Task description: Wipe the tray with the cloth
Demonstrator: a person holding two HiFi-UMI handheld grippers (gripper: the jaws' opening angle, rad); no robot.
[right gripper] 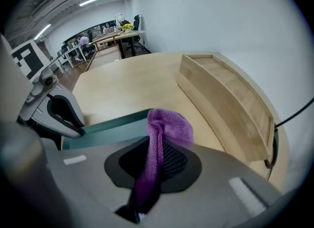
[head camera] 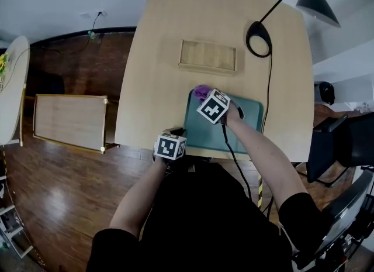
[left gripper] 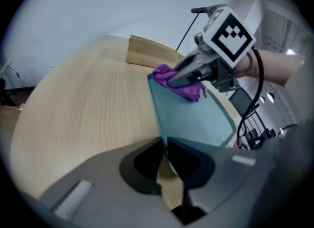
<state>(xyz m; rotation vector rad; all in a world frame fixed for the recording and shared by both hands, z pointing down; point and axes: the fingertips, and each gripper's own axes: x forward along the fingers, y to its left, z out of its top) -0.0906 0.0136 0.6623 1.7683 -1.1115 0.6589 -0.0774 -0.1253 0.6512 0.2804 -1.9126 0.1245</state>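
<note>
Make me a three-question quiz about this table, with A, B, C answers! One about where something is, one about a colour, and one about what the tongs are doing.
1. Where is the wooden box?
A. on a chair
B. on the table, beyond the tray
C. on the floor

2. What colour is the cloth?
A. purple
B. yellow
C. white

3. What are the right tongs doing?
A. open and empty
B. shut on the cloth
C. shut on a lamp cable

Answers:
1. B: the wooden box lies on the table past the tray's far edge, apart from it.
2. A: the cloth shows purple in all three views.
3. B: the right gripper view shows the cloth pinched between the tongs, bunched up above them.
</note>
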